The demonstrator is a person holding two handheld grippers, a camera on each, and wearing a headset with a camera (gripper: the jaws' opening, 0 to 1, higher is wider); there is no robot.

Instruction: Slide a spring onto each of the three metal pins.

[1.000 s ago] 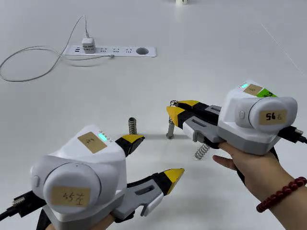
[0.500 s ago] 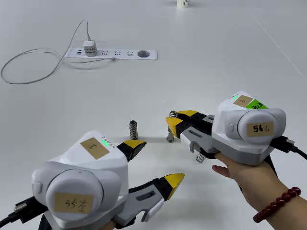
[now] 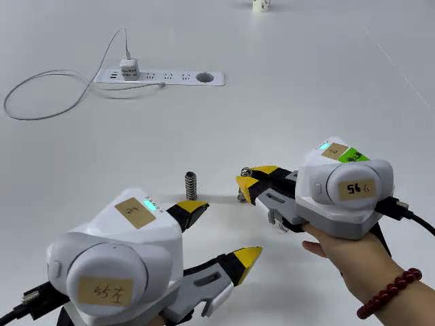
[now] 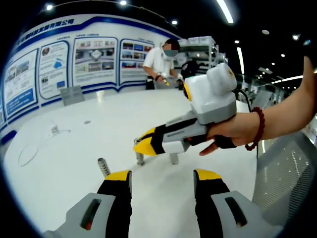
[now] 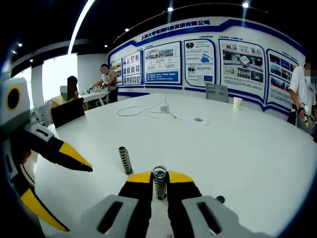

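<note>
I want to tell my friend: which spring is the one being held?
On the wide white workbench, find the white-and-grey right gripper with yellow-tipped black jaws. The small coiled metal spring is pinched between those jaws. The other grey spring stands alone on the workbench, nothing gripping it.

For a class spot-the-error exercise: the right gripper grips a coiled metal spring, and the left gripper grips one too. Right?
No. The left gripper stands open and empty, as the left gripper view shows; the right gripper does grip the coiled metal spring.
</note>
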